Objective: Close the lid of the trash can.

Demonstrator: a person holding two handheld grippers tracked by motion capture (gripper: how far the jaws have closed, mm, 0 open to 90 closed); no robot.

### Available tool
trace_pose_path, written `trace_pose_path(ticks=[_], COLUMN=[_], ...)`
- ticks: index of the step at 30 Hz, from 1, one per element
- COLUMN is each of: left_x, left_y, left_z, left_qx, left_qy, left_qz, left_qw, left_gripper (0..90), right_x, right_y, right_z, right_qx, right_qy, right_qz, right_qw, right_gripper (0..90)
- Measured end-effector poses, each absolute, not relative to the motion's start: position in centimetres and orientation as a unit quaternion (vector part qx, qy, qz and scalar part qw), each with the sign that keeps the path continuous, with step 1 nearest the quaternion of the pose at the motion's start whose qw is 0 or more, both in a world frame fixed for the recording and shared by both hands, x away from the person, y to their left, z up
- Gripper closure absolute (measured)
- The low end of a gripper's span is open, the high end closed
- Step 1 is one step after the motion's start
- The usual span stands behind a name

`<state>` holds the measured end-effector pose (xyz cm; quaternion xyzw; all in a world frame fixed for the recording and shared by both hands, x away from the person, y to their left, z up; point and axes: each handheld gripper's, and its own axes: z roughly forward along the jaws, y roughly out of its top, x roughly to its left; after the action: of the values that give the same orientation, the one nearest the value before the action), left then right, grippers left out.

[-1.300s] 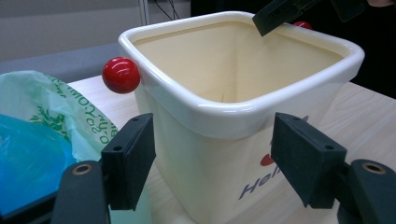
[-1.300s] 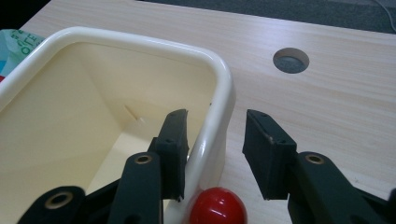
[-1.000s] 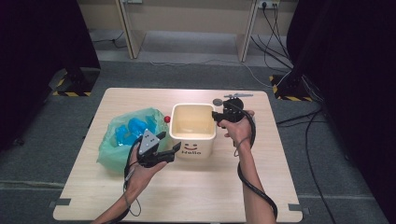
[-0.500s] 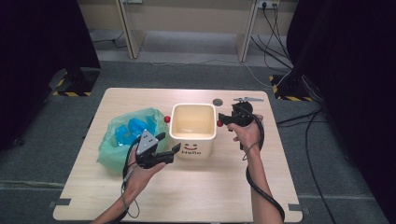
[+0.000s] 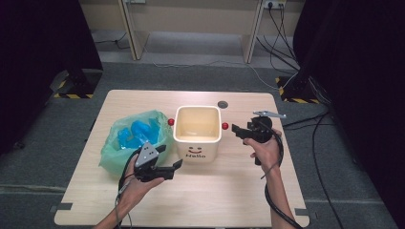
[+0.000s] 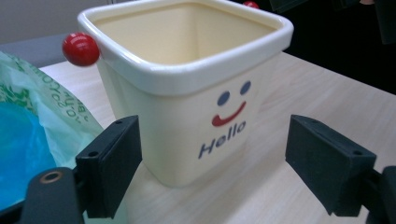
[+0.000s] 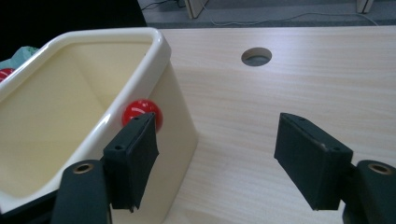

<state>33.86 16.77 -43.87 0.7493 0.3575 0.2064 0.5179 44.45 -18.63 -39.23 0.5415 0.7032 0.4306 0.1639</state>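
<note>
A cream square bin [image 5: 197,143] with a smiley and "Hello" stands mid-table, a red knob [image 5: 224,126] on each side. My left gripper [image 5: 170,156] hovers at its front left corner. Its jaws have just been opening and are open, with the bin wall [image 6: 187,126] just ahead and nothing pressed. My right gripper [image 5: 237,129] floats right of the bin. Its jaws have also just been opening and are open, with nothing between them. In the right gripper view the red knob [image 7: 140,112] sits just past one jaw, apart from it.
A green plastic bag [image 5: 119,143] holding blue items [image 5: 136,131] lies left of the bin, touching my left hand's side. A round hole [image 5: 222,104] pierces the tabletop behind the bin. Bare wood lies right and in front. Cables run on the floor beyond.
My right gripper has drawn back to the right, away from the bin's right red knob, and its jaws have spread. The left gripper stayed put, with its jaws slightly wider.
</note>
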Motion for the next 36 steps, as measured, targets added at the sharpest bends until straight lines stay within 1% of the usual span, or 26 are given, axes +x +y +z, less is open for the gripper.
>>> trace_pose_path(ticks=[4,8,10,16,36], left_x=[33.1,32.4,32.2,31.8,31.0], left_y=[17.0,17.3,17.5,17.8,18.9], left_z=[-44.5,-45.1,-45.4,-46.2,-48.6], left_qx=[0.758,0.765,0.767,0.770,0.778], left_qy=[0.351,0.346,0.346,0.348,0.354], left_qz=[0.200,0.198,0.197,0.194,0.196], left_qw=[0.513,0.506,0.503,0.498,0.480], left_gripper=[16.4,16.3,16.3,16.3,17.2], right_x=[43.6,42.7,42.4,41.3,38.5], right_y=[-18.9,-19.2,-19.3,-19.6,-19.3], right_z=[-40.3,-41.8,-42.5,-44.2,-46.9], right_qx=[0.542,0.538,0.538,0.544,0.534], right_qy=[0.701,0.707,0.709,0.708,0.729], right_qz=[0.432,0.428,0.422,0.421,0.406], right_qw=[0.165,0.167,0.171,0.162,0.138], right_gripper=[24.5,22.0,21.6,20.7,20.1])
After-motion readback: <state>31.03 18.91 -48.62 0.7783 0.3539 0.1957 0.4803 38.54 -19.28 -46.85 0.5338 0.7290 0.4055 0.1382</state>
